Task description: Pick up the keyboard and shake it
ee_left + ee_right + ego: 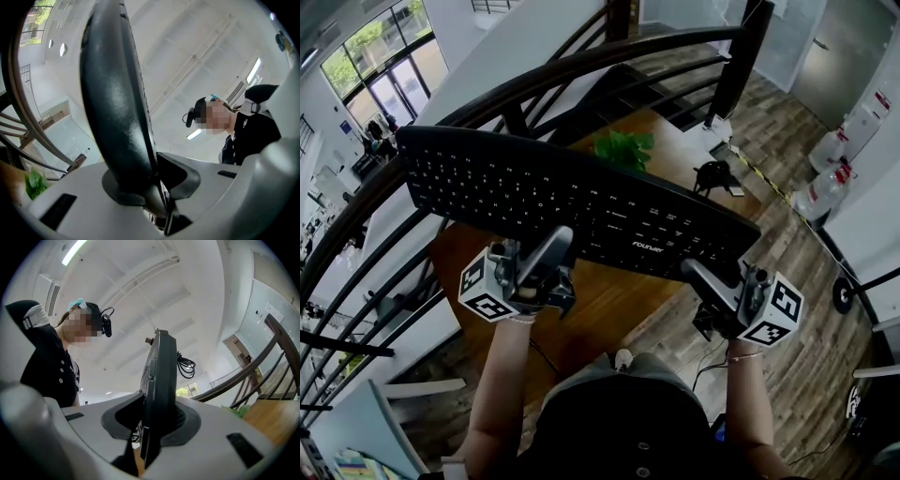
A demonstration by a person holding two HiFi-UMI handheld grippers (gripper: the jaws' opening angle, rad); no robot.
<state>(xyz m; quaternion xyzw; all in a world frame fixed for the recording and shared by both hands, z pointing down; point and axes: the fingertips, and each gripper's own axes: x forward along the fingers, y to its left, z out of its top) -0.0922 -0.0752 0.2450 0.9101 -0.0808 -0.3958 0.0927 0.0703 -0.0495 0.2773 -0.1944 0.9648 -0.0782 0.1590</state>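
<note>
Keyboard (581, 202), black, held aloft and tilted, near edge pinched at either end by left gripper (551, 244) and right gripper (705, 275), two-point hold apparently steadying it for shaking.

In the head view, the keyboard (581, 202) is covering the middle of the table (609, 300) and the lower leaves of the plant (623, 148). Its key legends are showing too small to read. The tips of the left gripper (548, 251) and right gripper (705, 277) are vanishing under its near edge. In the left gripper view, the keyboard is running off the top edge and blocking part of the railing (11, 84).
</note>
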